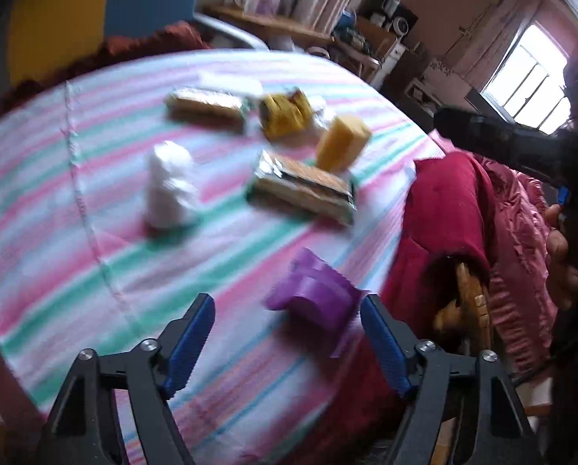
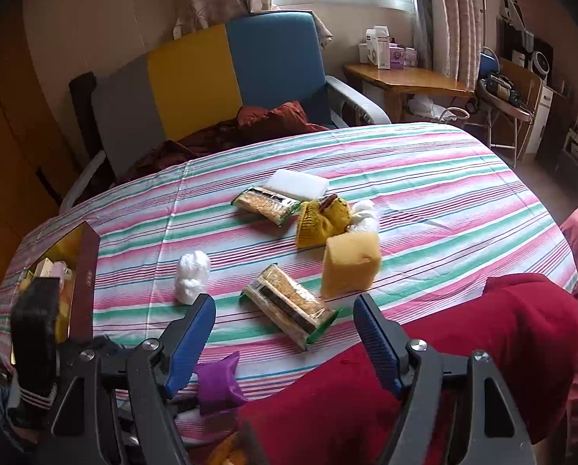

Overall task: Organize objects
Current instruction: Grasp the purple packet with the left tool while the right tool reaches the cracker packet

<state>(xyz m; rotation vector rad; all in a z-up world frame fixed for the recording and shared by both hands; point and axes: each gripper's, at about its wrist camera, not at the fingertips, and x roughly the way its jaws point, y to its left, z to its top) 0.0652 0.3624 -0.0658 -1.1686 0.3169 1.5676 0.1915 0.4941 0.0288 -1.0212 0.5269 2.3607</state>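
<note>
On the striped tablecloth (image 1: 76,232) lies a purple packet (image 1: 316,298), just ahead of my left gripper (image 1: 287,302) and close to its right finger. The jaws stand apart and the pads do not touch it. My right gripper (image 2: 284,302) hangs open and empty above the table's near edge, over a cracker packet (image 2: 289,308). Beyond lie a yellow sponge (image 2: 349,261), a white wad (image 2: 190,277), a second cracker packet (image 2: 265,203), a yellow knit piece (image 2: 320,221) and a white foam block (image 2: 296,184). The left wrist view is blurred.
A dark red open box (image 2: 83,271) holding several small items sits at the table's left edge. A red cloth (image 2: 482,333) hangs over a chair back at the near right edge. A sofa (image 2: 231,77) stands behind the table, a wooden desk (image 2: 405,77) by the window.
</note>
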